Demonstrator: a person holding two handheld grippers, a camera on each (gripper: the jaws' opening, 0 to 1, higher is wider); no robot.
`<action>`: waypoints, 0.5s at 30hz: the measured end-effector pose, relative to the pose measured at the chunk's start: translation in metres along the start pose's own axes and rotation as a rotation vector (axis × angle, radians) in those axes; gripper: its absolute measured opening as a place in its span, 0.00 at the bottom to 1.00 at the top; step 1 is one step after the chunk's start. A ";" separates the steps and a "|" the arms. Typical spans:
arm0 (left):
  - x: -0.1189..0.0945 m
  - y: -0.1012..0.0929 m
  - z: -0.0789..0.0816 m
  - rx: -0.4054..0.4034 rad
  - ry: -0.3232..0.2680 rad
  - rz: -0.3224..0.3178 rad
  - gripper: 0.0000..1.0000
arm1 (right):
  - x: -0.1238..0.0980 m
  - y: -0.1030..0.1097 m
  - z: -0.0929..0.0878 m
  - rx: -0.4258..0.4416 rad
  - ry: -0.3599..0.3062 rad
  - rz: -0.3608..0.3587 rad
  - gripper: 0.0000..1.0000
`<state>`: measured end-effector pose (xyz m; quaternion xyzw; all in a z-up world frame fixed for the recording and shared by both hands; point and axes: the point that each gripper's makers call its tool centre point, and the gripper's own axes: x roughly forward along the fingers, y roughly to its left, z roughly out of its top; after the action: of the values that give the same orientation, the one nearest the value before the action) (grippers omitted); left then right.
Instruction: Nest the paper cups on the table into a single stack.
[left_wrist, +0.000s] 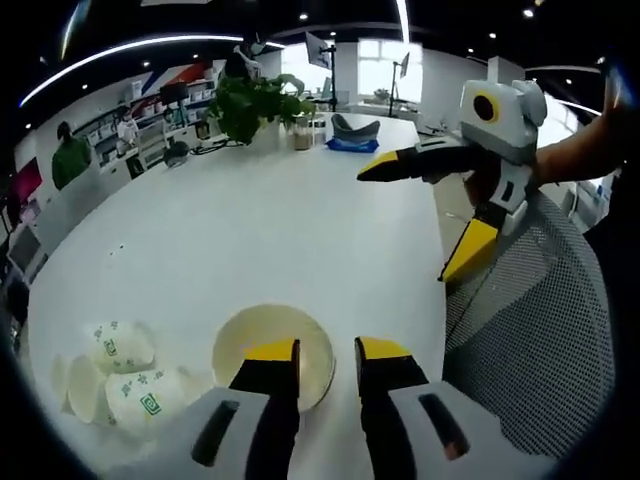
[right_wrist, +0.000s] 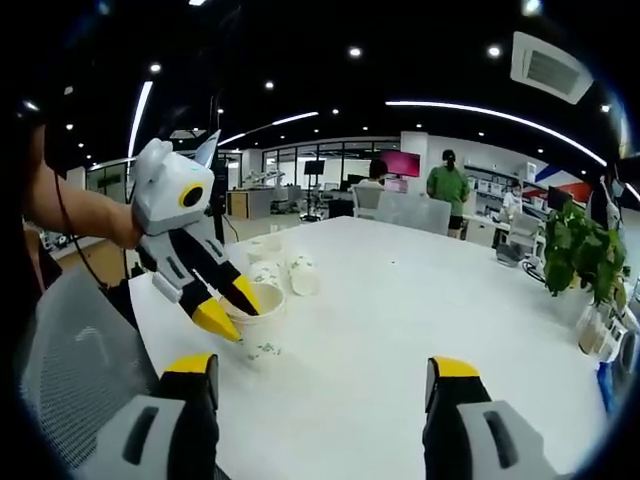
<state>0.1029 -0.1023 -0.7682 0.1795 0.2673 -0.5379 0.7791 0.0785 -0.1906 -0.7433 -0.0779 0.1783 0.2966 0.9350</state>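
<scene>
My left hand-held gripper (left_wrist: 327, 362) is clamped on the rim of an upright paper cup (left_wrist: 272, 352) at the near edge of the white tabletop (left_wrist: 250, 220). More cups (left_wrist: 125, 375) lie on their sides just left of it (3 or so). My right hand-held gripper (right_wrist: 325, 385) hangs with jaws wide apart, holding nothing, above the tabletop.
</scene>
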 end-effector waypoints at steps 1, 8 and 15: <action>-0.001 0.001 0.002 -0.004 -0.010 0.001 0.21 | 0.000 0.001 0.000 -0.002 0.001 0.002 0.87; -0.015 0.017 0.020 -0.096 -0.137 0.033 0.26 | 0.000 0.001 -0.001 -0.008 0.000 0.008 0.87; -0.033 0.039 0.026 -0.135 -0.192 0.062 0.30 | 0.000 -0.002 -0.002 -0.008 -0.002 0.004 0.87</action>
<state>0.1355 -0.0788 -0.7278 0.0823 0.2214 -0.5091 0.8277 0.0794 -0.1930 -0.7451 -0.0809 0.1763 0.2994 0.9342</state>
